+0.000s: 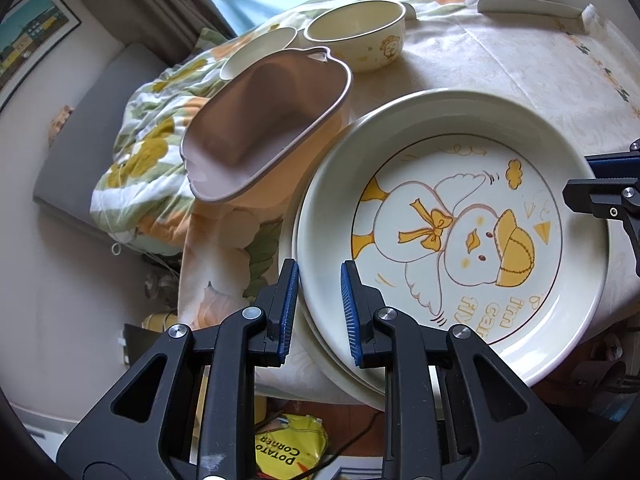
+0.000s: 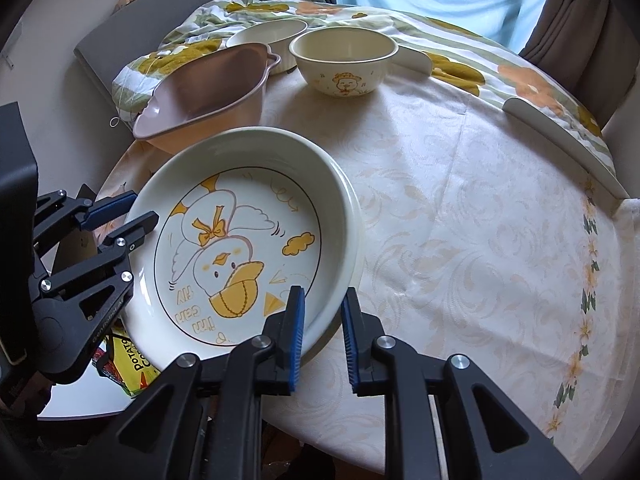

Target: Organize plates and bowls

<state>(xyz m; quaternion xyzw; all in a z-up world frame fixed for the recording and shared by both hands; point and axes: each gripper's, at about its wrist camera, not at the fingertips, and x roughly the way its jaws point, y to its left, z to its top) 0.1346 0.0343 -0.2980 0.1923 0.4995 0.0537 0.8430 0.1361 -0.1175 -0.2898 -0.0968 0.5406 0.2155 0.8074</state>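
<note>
A cream plate with a yellow duck drawing (image 1: 460,236) (image 2: 240,248) lies on top of other plates at the table's near edge. My left gripper (image 1: 319,308) is open, its jaws astride the stack's rim; it also shows in the right wrist view (image 2: 120,216). My right gripper (image 2: 322,332) is open, its jaws astride the opposite rim; it also shows in the left wrist view (image 1: 592,184). A pink oval bowl (image 1: 264,120) (image 2: 208,92), a cream bowl with a figure (image 1: 360,32) (image 2: 344,60) and a shallow cream dish (image 1: 256,50) (image 2: 268,34) stand behind.
The round table (image 2: 480,220) has a pale patterned cloth. A flowered quilt (image 1: 140,152) lies behind it on a grey couch. A long white piece (image 2: 560,144) lies at the table's far right edge. A yellow snack bag (image 1: 292,452) lies on the floor below.
</note>
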